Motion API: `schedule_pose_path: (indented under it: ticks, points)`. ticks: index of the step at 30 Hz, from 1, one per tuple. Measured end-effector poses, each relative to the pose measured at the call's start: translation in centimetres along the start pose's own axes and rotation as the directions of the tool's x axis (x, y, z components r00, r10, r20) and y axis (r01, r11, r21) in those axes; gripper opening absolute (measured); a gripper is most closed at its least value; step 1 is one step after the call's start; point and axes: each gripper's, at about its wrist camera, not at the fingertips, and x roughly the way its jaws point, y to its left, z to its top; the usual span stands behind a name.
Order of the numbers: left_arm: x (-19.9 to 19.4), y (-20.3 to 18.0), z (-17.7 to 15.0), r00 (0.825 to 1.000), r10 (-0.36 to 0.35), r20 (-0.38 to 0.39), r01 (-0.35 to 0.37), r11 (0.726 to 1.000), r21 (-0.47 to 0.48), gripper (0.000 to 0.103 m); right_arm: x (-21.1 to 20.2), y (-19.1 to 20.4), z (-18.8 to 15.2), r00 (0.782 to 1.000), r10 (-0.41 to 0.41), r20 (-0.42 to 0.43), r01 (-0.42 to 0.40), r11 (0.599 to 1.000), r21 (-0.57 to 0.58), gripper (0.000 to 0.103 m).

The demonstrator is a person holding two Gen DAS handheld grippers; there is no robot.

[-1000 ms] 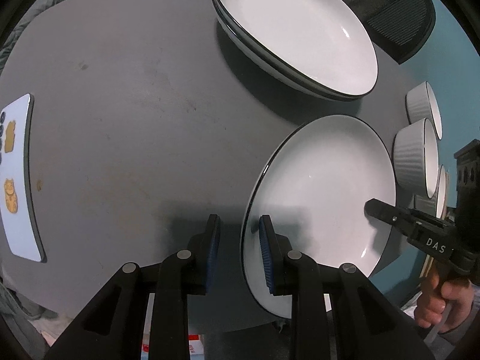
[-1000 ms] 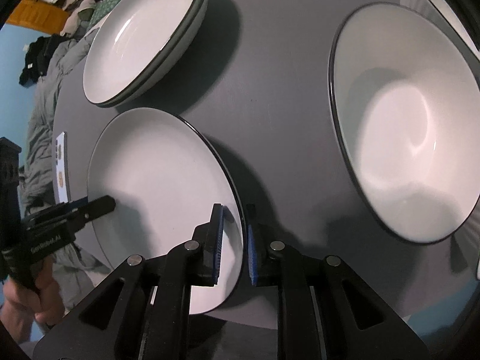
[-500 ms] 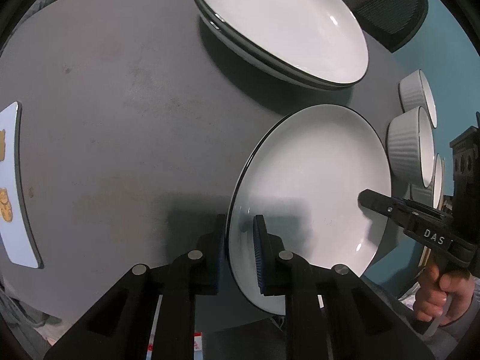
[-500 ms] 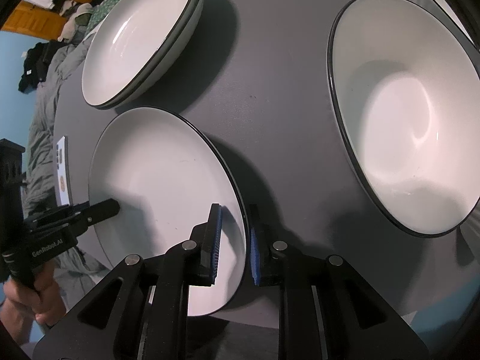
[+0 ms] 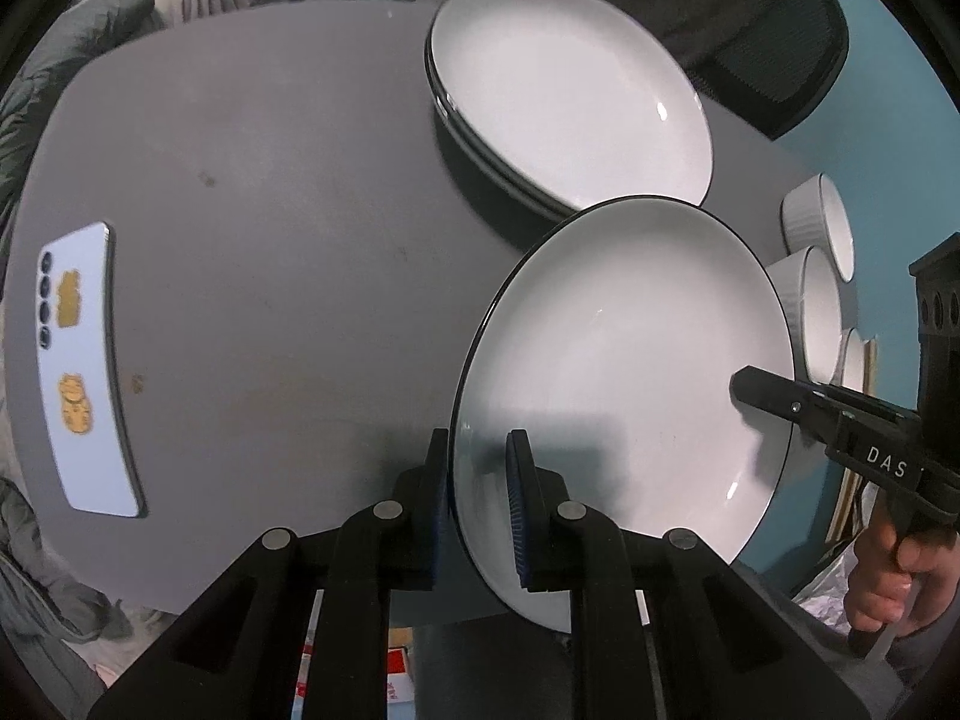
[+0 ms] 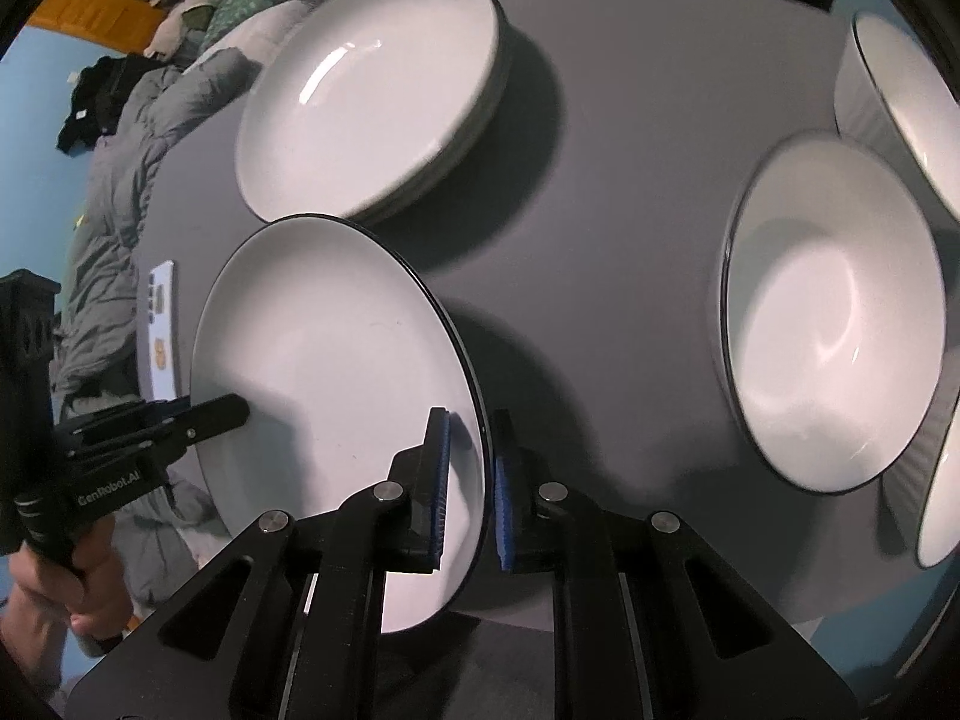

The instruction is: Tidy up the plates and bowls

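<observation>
Left gripper (image 5: 478, 495) and right gripper (image 6: 469, 489) each pinch opposite rims of one white plate (image 5: 630, 372), held tilted above the grey worktop (image 5: 270, 240), its far edge overlapping the plate stack (image 5: 564, 96). Bowls (image 6: 834, 312) sit right; phone (image 5: 81, 372) left.
</observation>
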Motion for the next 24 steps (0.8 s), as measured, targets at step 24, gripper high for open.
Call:
schedule_pose_path:
  ticks: [24]
  points:
    - [-1.5,-1.4,11.1,0.993,0.049,0.110,-0.046,0.998,-0.033,0.017,-0.1,3.3,10.5,0.998,-0.012,0.057,0.013,1.000,-0.027,0.013]
